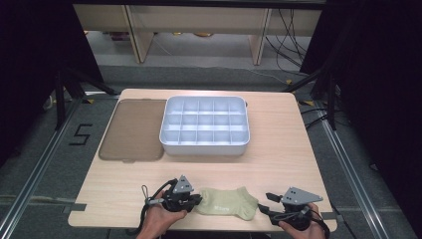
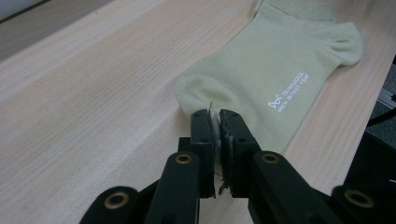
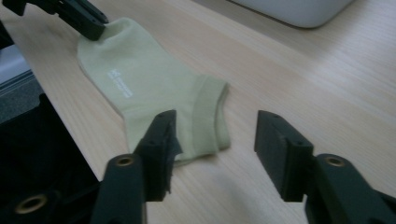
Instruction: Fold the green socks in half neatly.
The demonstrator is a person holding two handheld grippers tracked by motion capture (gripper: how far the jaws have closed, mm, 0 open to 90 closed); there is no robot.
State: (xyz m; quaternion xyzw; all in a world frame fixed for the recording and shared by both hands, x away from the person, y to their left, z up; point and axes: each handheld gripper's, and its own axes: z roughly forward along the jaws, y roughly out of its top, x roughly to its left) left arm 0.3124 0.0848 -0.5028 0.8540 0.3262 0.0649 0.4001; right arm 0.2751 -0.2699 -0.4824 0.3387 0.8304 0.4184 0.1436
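Note:
A pale green ankle sock [image 1: 226, 204] lies flat near the table's front edge, with small white lettering on its side [image 2: 261, 70]. My left gripper [image 1: 199, 201] is shut on the sock's toe end, its jaws pinched together over the fabric edge [image 2: 217, 116]. My right gripper [image 1: 266, 205] stands open at the cuff end. In the right gripper view [image 3: 215, 135] one jaw hovers over the sock's cuff [image 3: 205, 112] and the other over bare wood. The left gripper [image 3: 93, 25] shows far off in that view, at the sock's toe.
A white tray [image 1: 205, 145] divided into several empty compartments sits mid-table, and its wall shows in the right gripper view [image 3: 299, 11]. A flat brown lid [image 1: 132, 129] lies to the tray's left. Bare wood runs between the tray and the sock. The table's front edge is just behind both hands.

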